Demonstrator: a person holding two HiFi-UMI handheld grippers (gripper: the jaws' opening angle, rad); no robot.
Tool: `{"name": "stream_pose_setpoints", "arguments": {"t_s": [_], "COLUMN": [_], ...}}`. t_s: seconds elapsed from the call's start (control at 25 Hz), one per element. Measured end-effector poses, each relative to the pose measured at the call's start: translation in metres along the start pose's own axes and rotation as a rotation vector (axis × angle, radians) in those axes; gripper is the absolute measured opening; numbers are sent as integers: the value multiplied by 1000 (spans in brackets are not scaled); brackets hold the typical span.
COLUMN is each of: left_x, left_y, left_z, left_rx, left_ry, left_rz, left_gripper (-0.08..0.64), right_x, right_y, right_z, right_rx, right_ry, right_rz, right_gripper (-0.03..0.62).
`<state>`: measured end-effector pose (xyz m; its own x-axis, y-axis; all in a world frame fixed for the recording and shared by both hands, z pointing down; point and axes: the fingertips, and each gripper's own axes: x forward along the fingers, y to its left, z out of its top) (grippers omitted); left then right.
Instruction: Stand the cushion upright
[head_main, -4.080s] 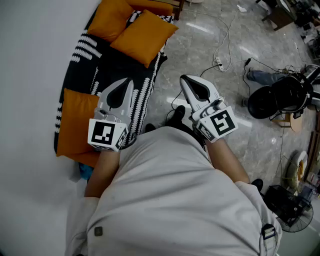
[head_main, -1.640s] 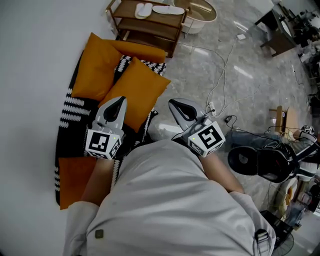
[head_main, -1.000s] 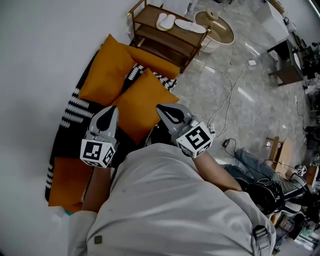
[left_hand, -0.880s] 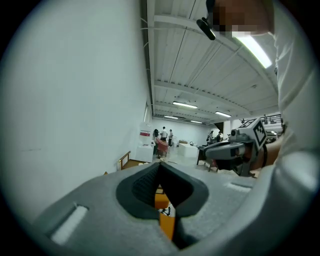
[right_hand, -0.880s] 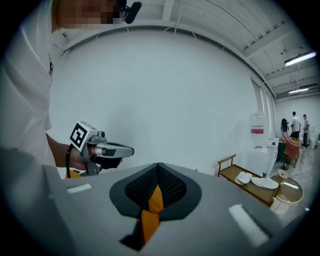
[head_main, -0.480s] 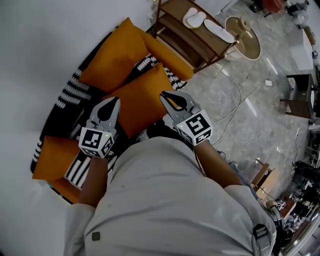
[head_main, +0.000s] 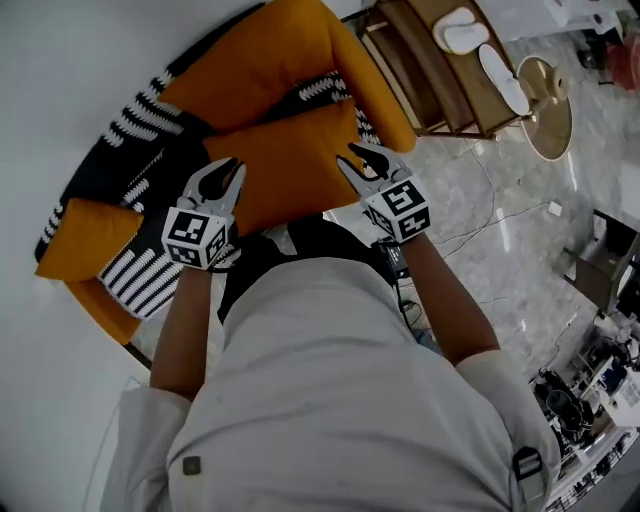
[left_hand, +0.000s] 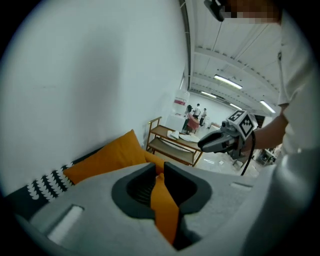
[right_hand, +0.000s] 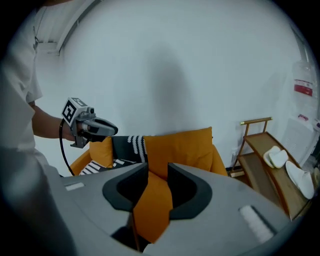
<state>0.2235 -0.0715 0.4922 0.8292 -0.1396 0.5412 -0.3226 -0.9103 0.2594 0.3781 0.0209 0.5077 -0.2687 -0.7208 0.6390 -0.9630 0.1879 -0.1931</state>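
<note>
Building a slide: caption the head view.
Left gripper and right gripper, jaws opening with nothing between, flank the orange cushion lying on the sofa.

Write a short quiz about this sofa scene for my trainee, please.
1. True or false: white slippers lie on the wooden rack.
2. The cushion nearest the person is: A blue, B orange, C green.
3. Which two colours does the sofa cover show?

Key: 1 true; 2 B; 3 black and white.
</note>
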Motion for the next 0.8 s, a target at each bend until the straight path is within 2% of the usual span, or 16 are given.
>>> {"name": "stream_pose_setpoints", "arguments": {"t_s": [0.12, 0.28, 0.44, 0.64, 0.72, 0.8], "left_x": [15, 30, 55, 73, 82, 93], "left_y": [14, 33, 54, 80, 90, 101], "left_z": [-20, -52, -92, -142, -164, -184], "left_rx": [-12, -74, -96, -131, -123, -84], "left_ry": [62, 124, 192, 273, 315, 352], "left_rz": [38, 79, 93, 96, 100, 115], "left_gripper": [78, 119, 164, 213, 224, 224], "right_x": [22, 50, 86, 127, 144, 162], "right_y": [-20, -40, -63, -72, -76, -82], "right_z": [-19, -49, -84, -114, -124, -135], "right_rx": [7, 22, 17, -1, -4, -18], "right_ry": [80, 179, 280, 370, 400, 428], "right_rz": [46, 104, 141, 172, 181, 190], "right_gripper": [166, 206, 245, 277, 288, 294]}}
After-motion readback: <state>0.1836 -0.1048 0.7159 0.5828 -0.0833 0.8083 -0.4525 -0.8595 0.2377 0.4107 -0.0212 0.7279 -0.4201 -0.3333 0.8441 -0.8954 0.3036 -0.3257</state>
